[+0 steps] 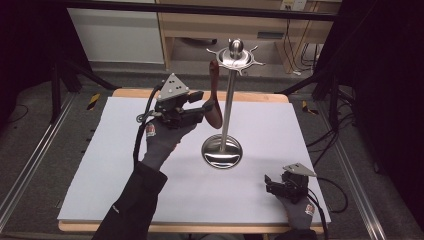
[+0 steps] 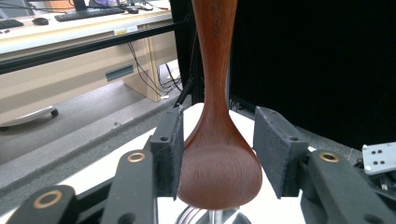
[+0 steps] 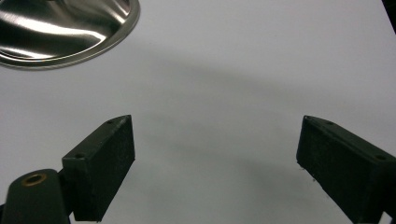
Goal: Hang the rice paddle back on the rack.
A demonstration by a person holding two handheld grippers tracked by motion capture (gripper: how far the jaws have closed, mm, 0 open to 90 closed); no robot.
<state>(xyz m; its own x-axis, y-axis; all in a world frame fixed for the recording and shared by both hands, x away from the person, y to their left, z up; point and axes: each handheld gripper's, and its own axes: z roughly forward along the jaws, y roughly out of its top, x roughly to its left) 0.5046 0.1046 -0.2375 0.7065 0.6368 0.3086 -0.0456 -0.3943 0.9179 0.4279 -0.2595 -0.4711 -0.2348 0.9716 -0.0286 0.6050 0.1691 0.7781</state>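
- The person's left forearm is reaching up from the near edge of the bench (image 1: 100, 165), its gloved hand raised and carrying the left hand-held gripper (image 1: 202, 107) just left of the metal stand (image 1: 228, 100).
- That hand-held gripper is pointing level towards the stand's pole, its grey plate facing up.
- The wooden spoon (image 2: 217, 140) is hanging upright from a hook at the stand's top ring, bowl down, just left of the pole.
- In the left gripper view, the spoon's bowl is sitting between the jaws: the left pad is touching it, the right pad is standing clear, so the jaws are open rather than clamping.
- The right hand-held gripper (image 1: 274, 184) is resting low, right of the stand's round base and nearer the person, its jaws spread wide over bare bench with nothing between them.
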